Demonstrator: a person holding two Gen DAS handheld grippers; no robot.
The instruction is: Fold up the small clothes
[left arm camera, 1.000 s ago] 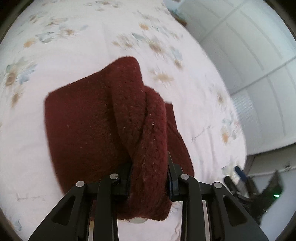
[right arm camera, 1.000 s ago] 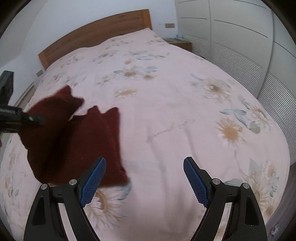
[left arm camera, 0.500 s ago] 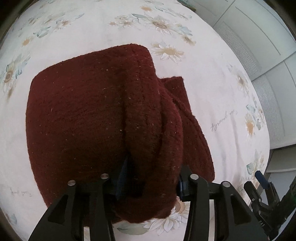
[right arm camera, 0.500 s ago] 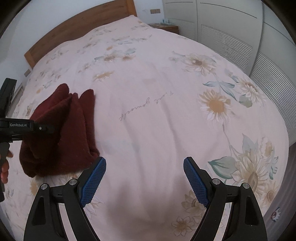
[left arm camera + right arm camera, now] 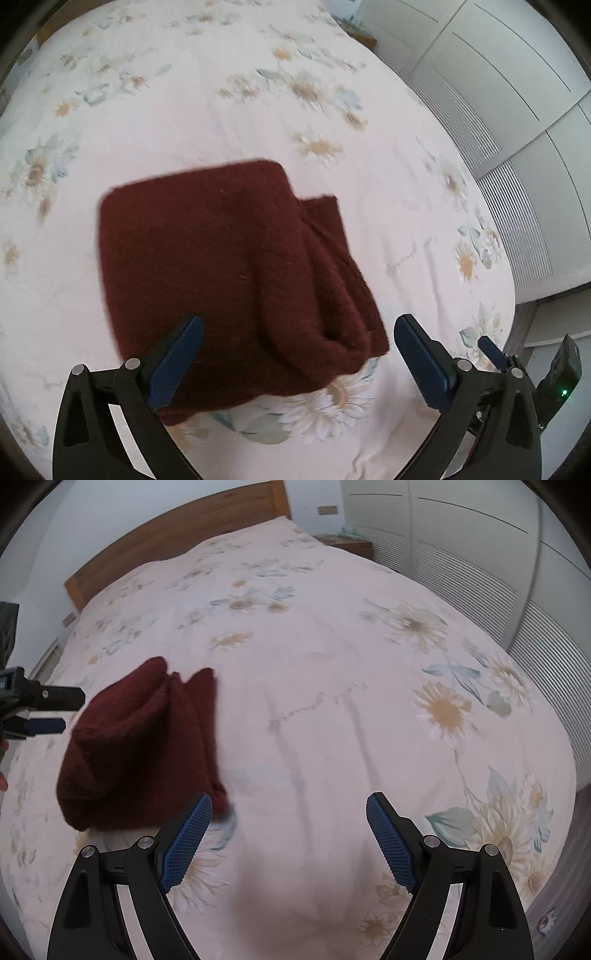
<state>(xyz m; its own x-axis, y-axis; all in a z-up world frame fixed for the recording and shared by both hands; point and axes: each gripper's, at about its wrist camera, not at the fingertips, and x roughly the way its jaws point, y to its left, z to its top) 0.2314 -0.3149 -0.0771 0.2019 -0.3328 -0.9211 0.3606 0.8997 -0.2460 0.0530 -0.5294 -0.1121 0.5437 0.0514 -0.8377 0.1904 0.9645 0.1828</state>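
The fold looks finished: the dark red knitted garment (image 5: 229,280) lies as a layered bundle on the floral bed cover (image 5: 229,114), near the foot edge of the bed. The left tool (image 5: 299,358) is opening wide above it, its pads clear of the wool and holding nothing. The right tool (image 5: 288,843) hangs over bare cover beside the bundle, jaws spread wide, empty. Next probably comes pressing the loose layers flat, or fetching another piece.

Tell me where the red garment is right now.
The red garment lies folded on the floral bedspread, just ahead of the opening left gripper; in the right wrist view it sits at the left, beside the right gripper.
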